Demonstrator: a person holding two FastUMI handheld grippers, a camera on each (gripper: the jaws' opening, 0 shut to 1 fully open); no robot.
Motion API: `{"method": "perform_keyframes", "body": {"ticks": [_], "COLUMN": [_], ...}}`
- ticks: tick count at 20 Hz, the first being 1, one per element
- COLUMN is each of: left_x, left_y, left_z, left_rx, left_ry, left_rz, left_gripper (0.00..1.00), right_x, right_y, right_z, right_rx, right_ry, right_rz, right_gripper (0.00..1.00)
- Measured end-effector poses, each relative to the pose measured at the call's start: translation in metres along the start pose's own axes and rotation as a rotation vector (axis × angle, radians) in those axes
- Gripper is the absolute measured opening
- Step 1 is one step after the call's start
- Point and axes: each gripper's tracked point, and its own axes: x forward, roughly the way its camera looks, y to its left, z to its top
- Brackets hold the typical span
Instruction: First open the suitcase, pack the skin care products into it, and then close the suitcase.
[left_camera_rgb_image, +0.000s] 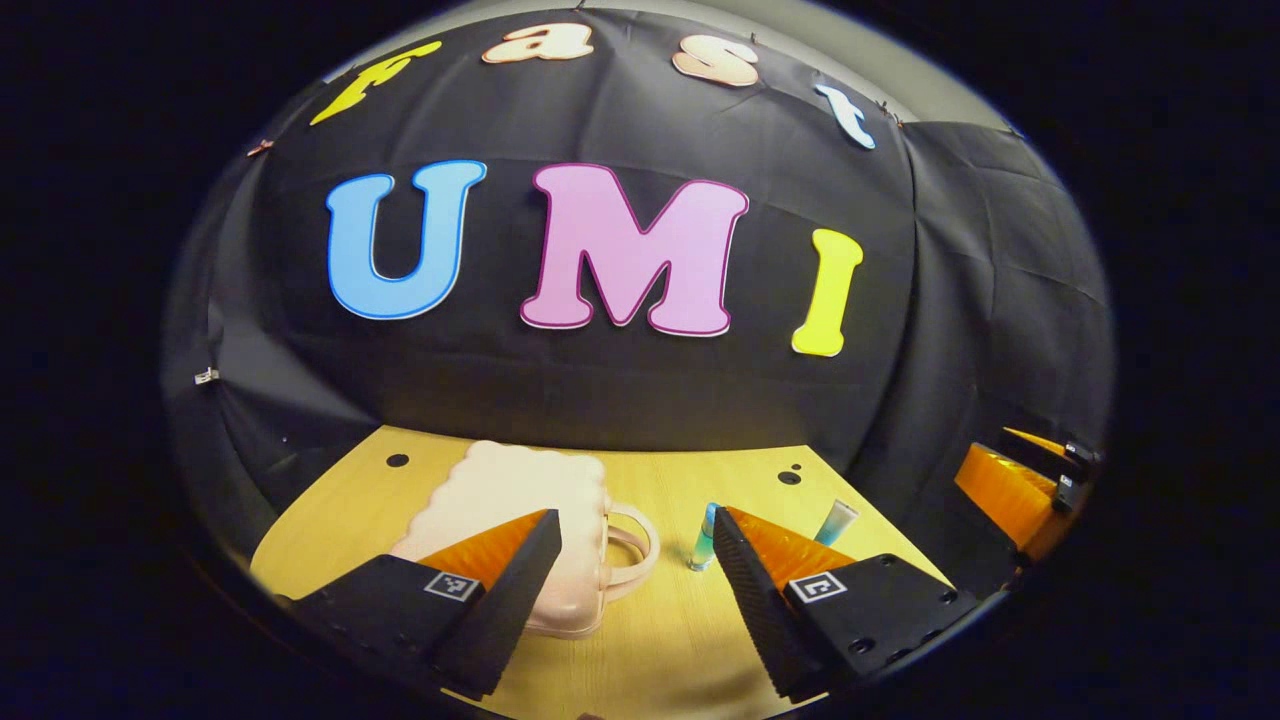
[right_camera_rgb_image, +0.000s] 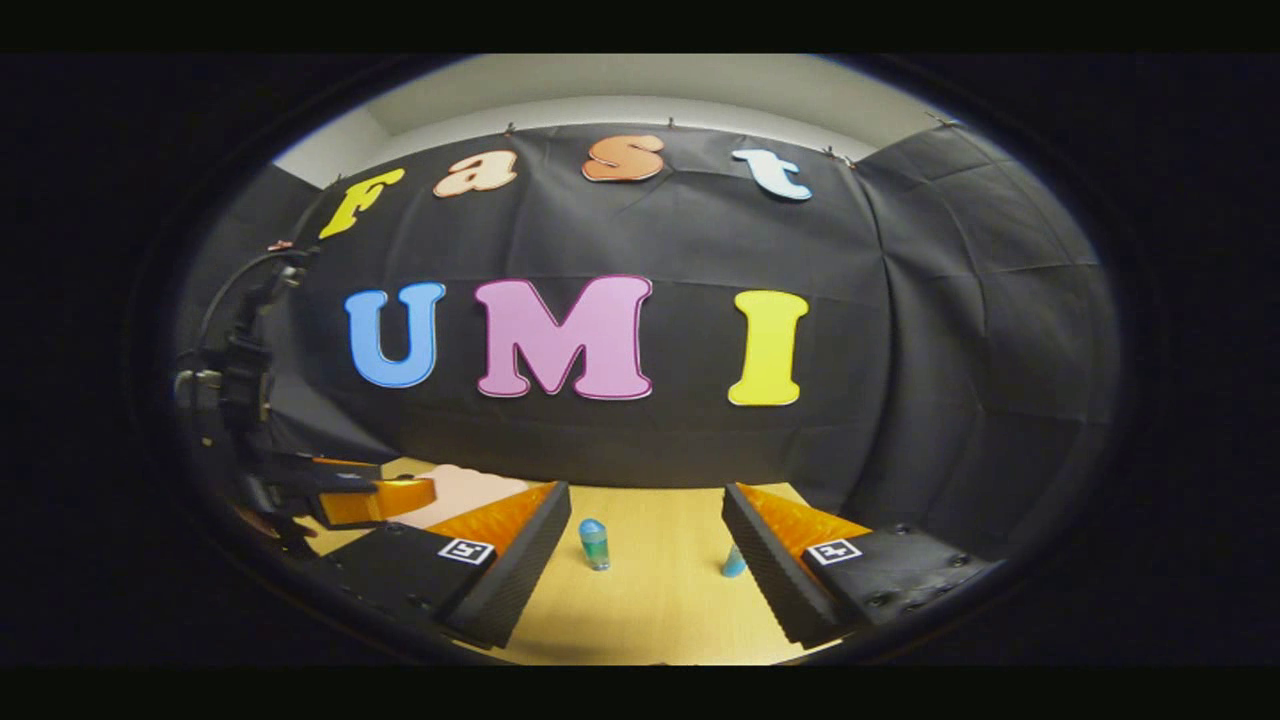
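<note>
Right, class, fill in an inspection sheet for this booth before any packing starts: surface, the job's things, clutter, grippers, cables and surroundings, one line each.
Surface: light wooden table with a few dark round holes near its back edge.
Job's things: pink suitcase lying flat and closed, handle toward the products; blue-green bottle standing upright; blue-and-white tube standing farther right. Both products are still on the table, apart from the case.
Clutter: nothing seen.
Grippers: left gripper open, holding nothing, case handle between its fingers in view; right gripper open, holding nothing.
Cables: one dark cable looping above the left gripper's body, seen from the right gripper view.
Surroundings: black cloth wall behind the table.
</note>
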Motion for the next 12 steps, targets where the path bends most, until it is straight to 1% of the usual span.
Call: {"method": "perform_keyframes", "body": {"ticks": [3, 6, 8, 9, 10, 11, 12], "left_x": [0.053, 0.1, 0.126, 0.136, 0.146, 0.155, 0.16], "left_y": [-0.015, -0.017, -0.015, -0.016, -0.015, -0.017, -0.017], "left_z": [-0.023, -0.053, -0.075, -0.084, -0.094, -0.103, -0.109], "left_rx": [-0.04, -0.05, -0.062, -0.074, -0.085, -0.086, -0.079], "left_ry": [0.094, 0.178, 0.245, 0.275, 0.302, 0.333, 0.354], "left_rz": [-0.019, -0.003, 0.011, 0.01, 0.01, 0.004, 0.001], "left_gripper": [0.96, 0.96, 0.94, 0.93, 0.91, 0.89, 0.89], "right_x": [0.008, 0.016, 0.019, 0.021, 0.023, 0.026, 0.028], "right_y": [-0.013, -0.02, -0.023, -0.024, -0.027, -0.033, -0.041], "right_z": [-0.017, -0.035, -0.047, -0.053, -0.058, -0.062, -0.065], "right_rx": [-0.027, -0.07, -0.067, -0.063, -0.063, -0.069, -0.074], "right_ry": [0.034, 0.071, 0.1, 0.115, 0.124, 0.128, 0.132], "right_rz": [0.003, 0.016, 0.02, 0.018, 0.014, 0.0, -0.018], "right_gripper": [0.96, 0.97, 0.97, 0.9, 0.95, 0.95, 0.96]}}
